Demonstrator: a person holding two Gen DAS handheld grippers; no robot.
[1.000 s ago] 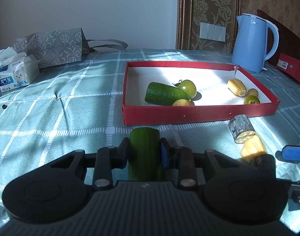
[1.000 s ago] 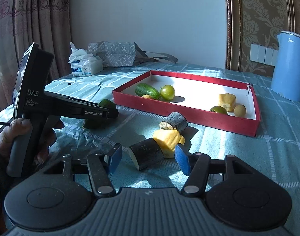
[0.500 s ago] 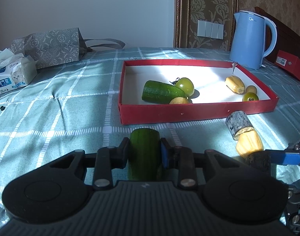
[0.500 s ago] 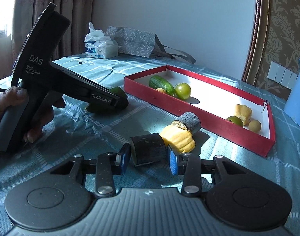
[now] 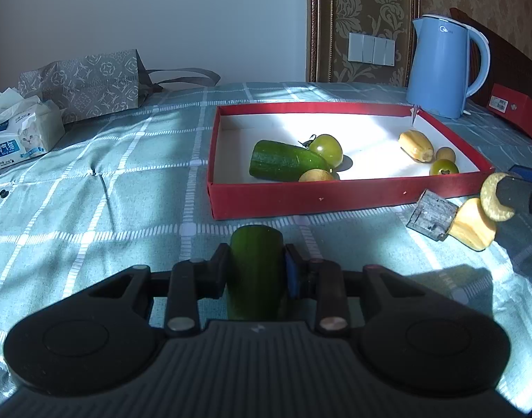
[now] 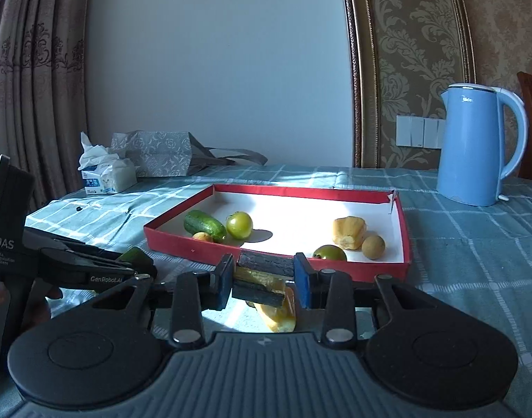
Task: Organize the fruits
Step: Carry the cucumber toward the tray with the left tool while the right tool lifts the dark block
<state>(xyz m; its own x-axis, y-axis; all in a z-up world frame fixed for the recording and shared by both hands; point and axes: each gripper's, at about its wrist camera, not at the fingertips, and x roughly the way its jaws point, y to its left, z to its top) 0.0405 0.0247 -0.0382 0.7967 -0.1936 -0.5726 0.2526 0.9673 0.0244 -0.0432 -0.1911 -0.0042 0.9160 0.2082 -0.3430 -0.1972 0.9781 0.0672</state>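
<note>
My left gripper (image 5: pixel 256 271) is shut on a green cucumber piece (image 5: pixel 256 264), held low over the tablecloth in front of the red tray (image 5: pixel 300 198). My right gripper (image 6: pixel 264 275) is shut on a dark-skinned cut piece (image 6: pixel 266 264), lifted above the table; its pale cut end shows in the left wrist view (image 5: pixel 494 196). Under it lie another dark piece (image 5: pixel 431 214) and a yellow piece (image 5: pixel 475 228). The tray holds a cucumber (image 5: pixel 286 160), two green tomatoes (image 5: pixel 326 148), a yellow piece (image 5: pixel 415 145) and small round fruits.
A blue kettle (image 5: pixel 443 66) stands behind the tray's far right corner. A tissue pack (image 5: pixel 22 136) and a grey patterned bag (image 5: pixel 84 83) sit at the far left. A red box (image 5: pixel 520 111) lies at the right edge.
My right gripper has closed on the dark piece and lifted it off the table toward the tray. My left gripper keeps holding the cucumber piece, nearly still.
</note>
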